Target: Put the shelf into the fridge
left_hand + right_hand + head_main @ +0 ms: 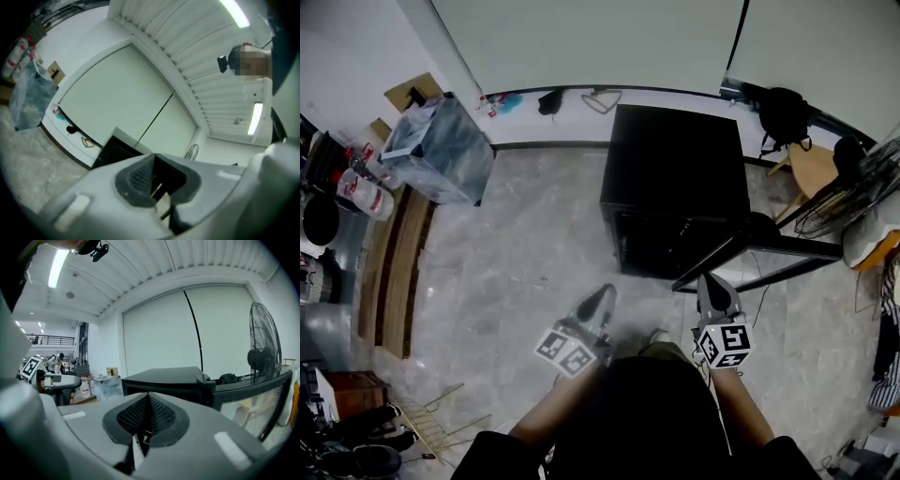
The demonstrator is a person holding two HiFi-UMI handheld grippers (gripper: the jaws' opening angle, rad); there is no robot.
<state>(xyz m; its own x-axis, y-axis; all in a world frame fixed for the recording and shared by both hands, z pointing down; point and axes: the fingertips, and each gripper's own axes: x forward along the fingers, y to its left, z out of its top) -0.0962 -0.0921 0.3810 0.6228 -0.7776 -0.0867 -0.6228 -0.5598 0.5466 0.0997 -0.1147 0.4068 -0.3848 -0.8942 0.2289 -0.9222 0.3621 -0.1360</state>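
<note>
A black mini fridge stands on the marble floor ahead of me, its door swung open to the right. A thin wire rack lies on the floor at the lower left, far from both grippers. My left gripper is held close to my body, pointing toward the fridge, jaws shut with nothing between them. My right gripper hovers just short of the open door, also shut and empty. The left gripper view looks past the shut left gripper at the fridge. The right gripper faces the fridge and door.
A plastic-wrapped box sits at the back left beside wooden planks and bottles. A standing fan, a wooden stool and a black bag crowd the right side of the fridge.
</note>
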